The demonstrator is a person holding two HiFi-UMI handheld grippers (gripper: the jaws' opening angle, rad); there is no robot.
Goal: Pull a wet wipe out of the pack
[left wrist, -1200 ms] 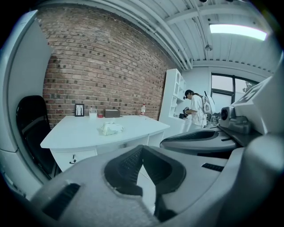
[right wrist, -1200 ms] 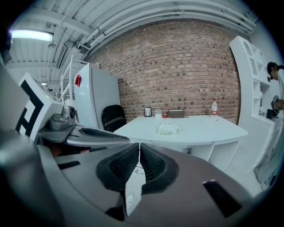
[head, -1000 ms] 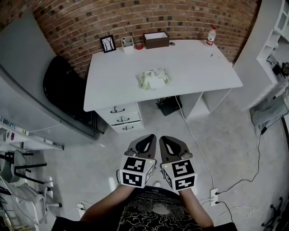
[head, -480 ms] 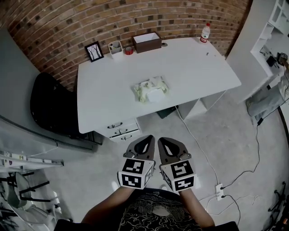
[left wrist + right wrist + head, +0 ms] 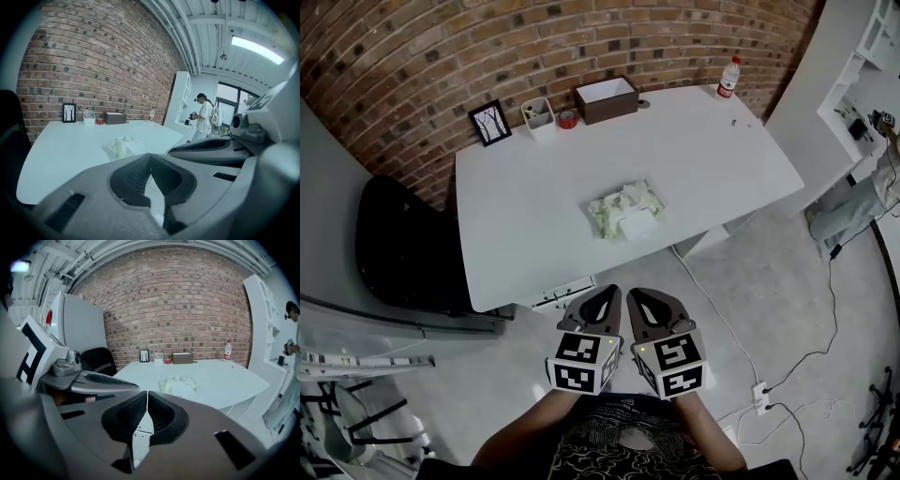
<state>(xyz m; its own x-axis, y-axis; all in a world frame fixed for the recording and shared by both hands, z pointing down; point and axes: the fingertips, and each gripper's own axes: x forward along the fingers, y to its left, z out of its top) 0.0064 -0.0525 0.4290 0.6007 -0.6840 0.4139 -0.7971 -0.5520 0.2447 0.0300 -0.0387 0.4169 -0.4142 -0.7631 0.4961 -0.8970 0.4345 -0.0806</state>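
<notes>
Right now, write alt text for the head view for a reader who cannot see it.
The left gripper and right gripper are held side by side, jaws shut and empty, short of a white table with a wipe pack lying mid-top. A frame, a cup, a box and a bottle line its far edge by a brick wall.

The left gripper (image 5: 150,158) has its fingers (image 5: 133,174) closed tip to tip, with nothing between them. Beyond lies a white counter (image 5: 61,145) with the wet wipe pack (image 5: 123,147) near its middle. Along its far edge, by the brick wall (image 5: 93,56), stand a picture frame (image 5: 69,112), a cup (image 5: 89,117), a brown box (image 5: 115,117) and a bottle (image 5: 152,114). The right gripper (image 5: 178,149) lies just to the right
</notes>
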